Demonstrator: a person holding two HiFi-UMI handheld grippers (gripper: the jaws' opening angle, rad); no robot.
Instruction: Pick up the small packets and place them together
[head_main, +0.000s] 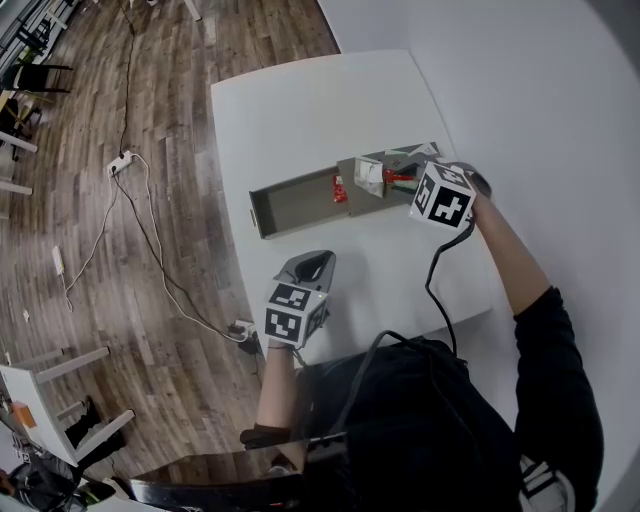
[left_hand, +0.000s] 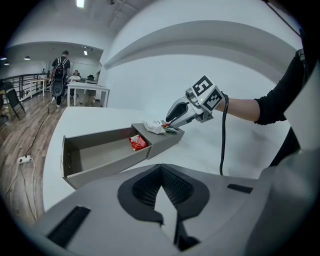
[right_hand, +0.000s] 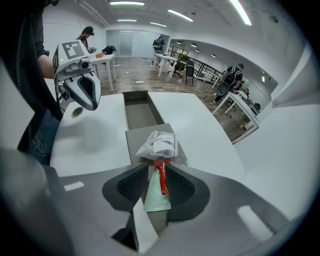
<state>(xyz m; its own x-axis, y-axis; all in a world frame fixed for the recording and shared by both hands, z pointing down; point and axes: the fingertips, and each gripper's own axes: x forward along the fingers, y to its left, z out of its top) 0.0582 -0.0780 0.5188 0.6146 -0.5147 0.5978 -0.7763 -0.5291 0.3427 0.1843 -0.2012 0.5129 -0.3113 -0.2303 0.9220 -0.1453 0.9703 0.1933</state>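
Note:
A grey box (head_main: 372, 200) lies on the white table with its drawer (head_main: 285, 205) pulled out. Inside the drawer lies a square red packet (head_main: 339, 188) (left_hand: 138, 142). On the box top sits a crumpled white packet (head_main: 369, 175) (right_hand: 160, 143). My right gripper (head_main: 397, 181) (right_hand: 156, 182) points steeply down at that top. Its jaws stand wide around a thin red sachet (right_hand: 160, 175) and a pale green packet (right_hand: 155, 197), and the pads do not press on them. My left gripper (head_main: 305, 270) (left_hand: 162, 195) is shut and empty, hovering near the table's front edge.
The right gripper's black cable (head_main: 435, 275) trails across the table (head_main: 300, 110) toward the person. Beyond the left table edge is wooden floor with a power strip (head_main: 120, 163) and white cords. Desks, chairs and people show far off in both gripper views.

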